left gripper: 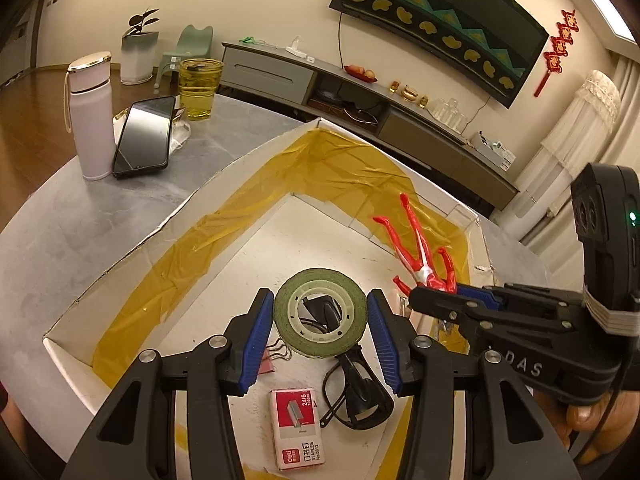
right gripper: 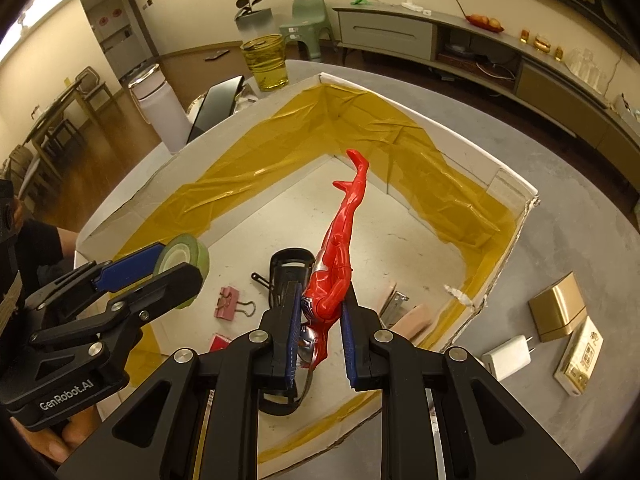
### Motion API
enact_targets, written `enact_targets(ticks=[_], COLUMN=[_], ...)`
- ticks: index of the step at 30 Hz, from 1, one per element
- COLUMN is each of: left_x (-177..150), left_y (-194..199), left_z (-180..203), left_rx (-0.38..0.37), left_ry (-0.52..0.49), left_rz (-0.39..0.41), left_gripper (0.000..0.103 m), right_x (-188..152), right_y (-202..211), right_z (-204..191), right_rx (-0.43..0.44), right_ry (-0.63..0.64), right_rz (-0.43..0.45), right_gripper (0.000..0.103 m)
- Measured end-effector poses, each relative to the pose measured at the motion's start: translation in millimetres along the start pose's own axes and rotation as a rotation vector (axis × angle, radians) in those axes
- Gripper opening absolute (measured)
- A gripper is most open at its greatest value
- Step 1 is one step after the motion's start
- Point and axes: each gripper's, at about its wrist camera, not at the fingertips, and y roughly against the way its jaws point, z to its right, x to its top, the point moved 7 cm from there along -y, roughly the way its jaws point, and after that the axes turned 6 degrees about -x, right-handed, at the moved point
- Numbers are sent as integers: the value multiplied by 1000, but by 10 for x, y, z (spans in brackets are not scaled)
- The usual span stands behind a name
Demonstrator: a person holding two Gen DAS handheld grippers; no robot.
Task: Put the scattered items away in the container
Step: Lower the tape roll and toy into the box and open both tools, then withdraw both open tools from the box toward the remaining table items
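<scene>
A white cardboard box [left gripper: 132, 248] [right gripper: 448, 122], lined with yellow tape, fills the middle of the grey round table [left gripper: 64, 216]. Over its floor my left gripper [left gripper: 321, 316] [right gripper: 182, 262] is shut on a green tape roll [left gripper: 320, 344] [right gripper: 200, 254]. My right gripper [right gripper: 320, 320] [left gripper: 434, 292] is shut on a red toy figure [right gripper: 340, 236] [left gripper: 418, 248], held by the upper body with its legs pointing at the far corner. On the box floor lie a red staples box [left gripper: 298, 428], black glasses [left gripper: 360, 396] and a pink binder clip [right gripper: 228, 302].
Right of the box on the table are a gold box [right gripper: 558, 312], a white charger [right gripper: 508, 356] and a tissue packet [right gripper: 580, 360]. Behind the box stand a white bottle [left gripper: 90, 116], a phone [left gripper: 144, 136] and a yellow glass [left gripper: 200, 88]. A hand holds each gripper.
</scene>
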Motion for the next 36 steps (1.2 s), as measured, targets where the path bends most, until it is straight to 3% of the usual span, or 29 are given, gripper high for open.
enact_targets(ticks=[25,32,36], left_x=[-4,15,6], left_y=[7,64,100], left_z=[-12,-22,-15], left_rx=[-46,-64,-64], left_ry=[31,44,35], left_rz=[4,26,43], left_gripper=[49,66,66], right_x=[62,4,-21], right_y=[50,139,216], right_z=[90,92,81], right_rx=[-39,-18,-2], right_ry=[-14,-22,-30], right_rz=[1,8,20], right_gripper=[21,22,23])
